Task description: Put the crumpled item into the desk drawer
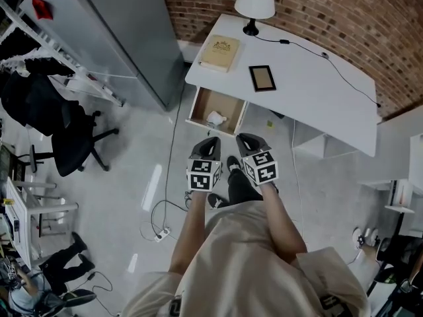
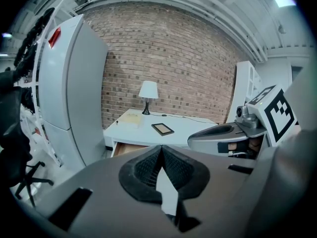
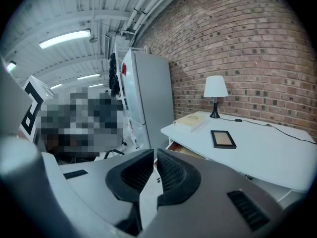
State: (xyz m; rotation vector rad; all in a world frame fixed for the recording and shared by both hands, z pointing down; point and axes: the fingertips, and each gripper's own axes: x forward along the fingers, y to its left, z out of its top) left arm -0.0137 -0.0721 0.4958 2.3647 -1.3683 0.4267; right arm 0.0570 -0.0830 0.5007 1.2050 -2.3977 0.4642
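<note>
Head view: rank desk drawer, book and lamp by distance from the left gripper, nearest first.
From the left gripper:
1. desk drawer: open, just ahead of the jaws.
2. book: on the left end of the desk.
3. lamp: at the desk's back edge, by the brick wall.

We find the white curved desk [image 1: 310, 91] against the red brick wall [image 1: 317, 12], with the tall grey metal cabinet [image 1: 119, 32] just to its left and the black wheeled office chair [image 1: 73, 137] farther left. On the desk, the white-shaded table lamp [image 1: 254, 2] stands at the back, the tan hardcover book [image 1: 221, 52] in front of it, and the dark-framed picture [image 1: 262, 78] to the right of the book. The open wooden drawer [image 1: 194, 107] juts out from under the desk's left front and holds the white crumpled item [image 1: 215, 118], and our left gripper [image 1: 210, 141] and right gripper [image 1: 247, 139] sit side by side in front of it.
</note>
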